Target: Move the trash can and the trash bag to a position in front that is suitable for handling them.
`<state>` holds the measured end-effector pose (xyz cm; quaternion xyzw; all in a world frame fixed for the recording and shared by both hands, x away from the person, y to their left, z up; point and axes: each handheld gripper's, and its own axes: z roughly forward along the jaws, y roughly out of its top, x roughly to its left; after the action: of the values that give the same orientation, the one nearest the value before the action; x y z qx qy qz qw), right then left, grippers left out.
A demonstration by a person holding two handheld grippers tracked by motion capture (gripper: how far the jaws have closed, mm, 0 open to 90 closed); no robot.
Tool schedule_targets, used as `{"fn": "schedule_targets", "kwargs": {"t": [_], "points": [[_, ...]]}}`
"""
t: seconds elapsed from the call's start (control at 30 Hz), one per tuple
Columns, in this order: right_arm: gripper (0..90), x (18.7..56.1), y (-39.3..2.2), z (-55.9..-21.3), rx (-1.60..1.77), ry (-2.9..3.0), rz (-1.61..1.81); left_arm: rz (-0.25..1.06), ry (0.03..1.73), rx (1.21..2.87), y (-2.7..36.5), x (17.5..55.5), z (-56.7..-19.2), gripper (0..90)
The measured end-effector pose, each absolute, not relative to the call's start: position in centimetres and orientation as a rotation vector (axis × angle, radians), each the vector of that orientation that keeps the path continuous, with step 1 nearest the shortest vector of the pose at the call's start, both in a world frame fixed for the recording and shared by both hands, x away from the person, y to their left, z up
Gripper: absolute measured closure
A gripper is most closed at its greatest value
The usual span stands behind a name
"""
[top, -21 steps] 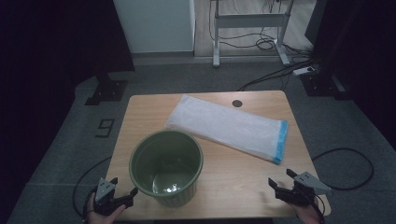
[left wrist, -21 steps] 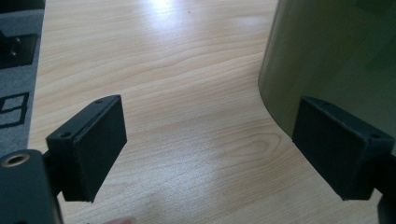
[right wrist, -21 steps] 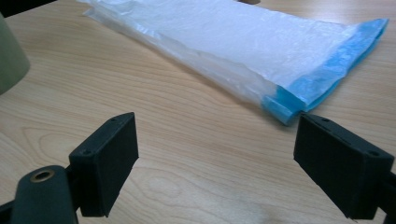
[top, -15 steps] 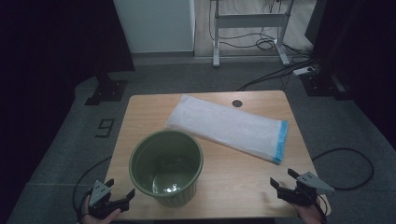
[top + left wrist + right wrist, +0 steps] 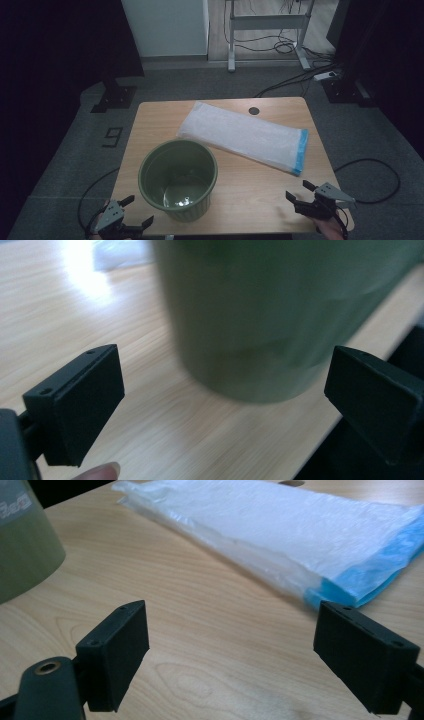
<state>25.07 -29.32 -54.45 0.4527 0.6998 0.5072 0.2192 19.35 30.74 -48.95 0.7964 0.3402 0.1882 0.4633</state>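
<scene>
Plainly, our two pairs of jaws stand wide apart with nothing between them, which suits a start: neither has anything to hold yet. Our left gripper [image 5: 126, 222] sits at the near left corner of the table [image 5: 260, 185], just beside the green bin [image 5: 178, 178], and its jaws point at the bin's side, so we judge that hand is placed to steady or take the bin. Our right gripper [image 5: 306, 195] rests at the near right edge, aimed toward the folded bag [image 5: 246, 134], which lies flat across the far half of the table, apart from the bin, with its blue end [image 5: 300, 151] toward our right. That blue end is the nearest part of the bag to the right jaws, so we judge it the likely place to pinch, the bag probably being meant to line the bin. From above we get the layout and the bin's open, upright mouth, with what may be a small gleam at its bottom; we cannot tell what that is. Riding on the left gripper, we see the bin's wall [image 5: 280, 315] close and blurred, and a fingertip [image 5: 100, 472] at the bottom edge. Riding on the right gripper, we see the bag's crinkled layers [image 5: 280, 535] and blue end [image 5: 370, 575] up close, bare wood before the jaws, and the bin's edge [image 5: 25, 545] with pale lettering we cannot read.
</scene>
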Motion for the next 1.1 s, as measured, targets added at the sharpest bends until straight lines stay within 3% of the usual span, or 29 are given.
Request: {"fn": "schedule_targets", "kwargs": {"t": [0.23, 0.63, 1.1], "points": [[14.2, 25.0, -29.1, -54.4, 1.236, 1.957, 1.407, 0.443, 0.723, 2.002, 27.5, 20.2, -48.2, 3.9], [15.3, 24.7, -29.2, -54.7, 1.236, 1.981, 1.397, 0.442, 0.723, 2.032, 25.4, 22.3, -48.7, 3.9], [15.4, 24.3, -29.5, -54.6, 1.239, 1.969, 1.396, 0.391, 0.66, 2.081, 19.7, 26.1, -48.5, 5.4]]}}
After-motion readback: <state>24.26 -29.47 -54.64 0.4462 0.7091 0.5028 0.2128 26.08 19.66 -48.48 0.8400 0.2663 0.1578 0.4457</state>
